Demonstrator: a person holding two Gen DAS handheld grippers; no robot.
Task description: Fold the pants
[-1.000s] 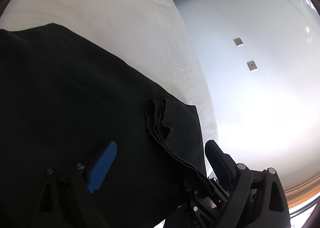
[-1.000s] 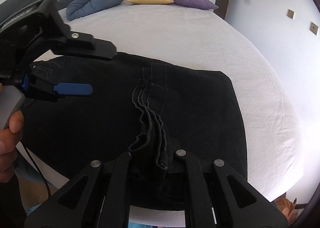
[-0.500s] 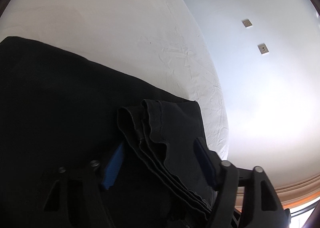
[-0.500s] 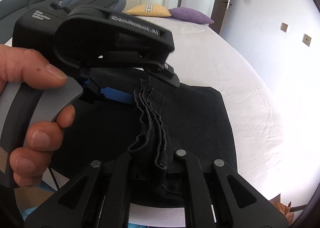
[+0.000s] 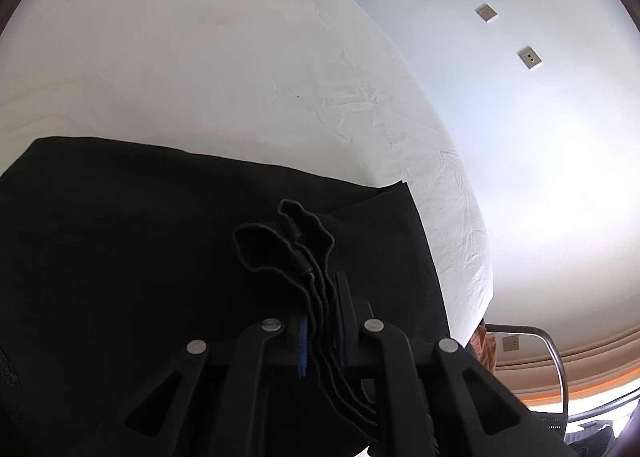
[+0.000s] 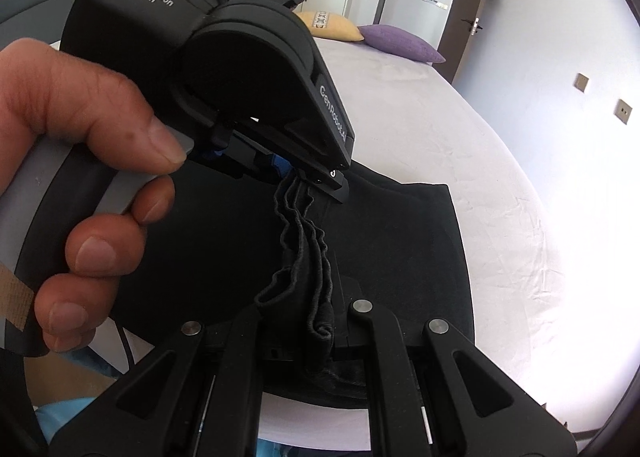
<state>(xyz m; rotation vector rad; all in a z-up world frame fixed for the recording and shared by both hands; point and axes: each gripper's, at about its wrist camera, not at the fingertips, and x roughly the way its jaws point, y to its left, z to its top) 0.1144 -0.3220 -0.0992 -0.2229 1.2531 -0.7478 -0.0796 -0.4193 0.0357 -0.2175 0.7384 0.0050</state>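
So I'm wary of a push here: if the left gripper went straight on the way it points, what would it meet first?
Probably more of the black pants: the left gripper, shut on their bunched edge, points down at the flat dark cloth, with the white bedsheet beyond. Depth is hard to judge.

One pair of black pants (image 6: pixel 400 241), two grippers (image 5: pixel 322 331) (image 6: pixel 320 331), two pillows (image 6: pixel 332 27) (image 6: pixel 400 43), two wall plates (image 6: pixel 582 83) (image 6: pixel 624 111), one hand (image 6: pixel 80 161).

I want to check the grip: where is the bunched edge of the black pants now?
In both wrist views the bunched edge is low at centre, clamped between the left gripper and right gripper, above the white bed.
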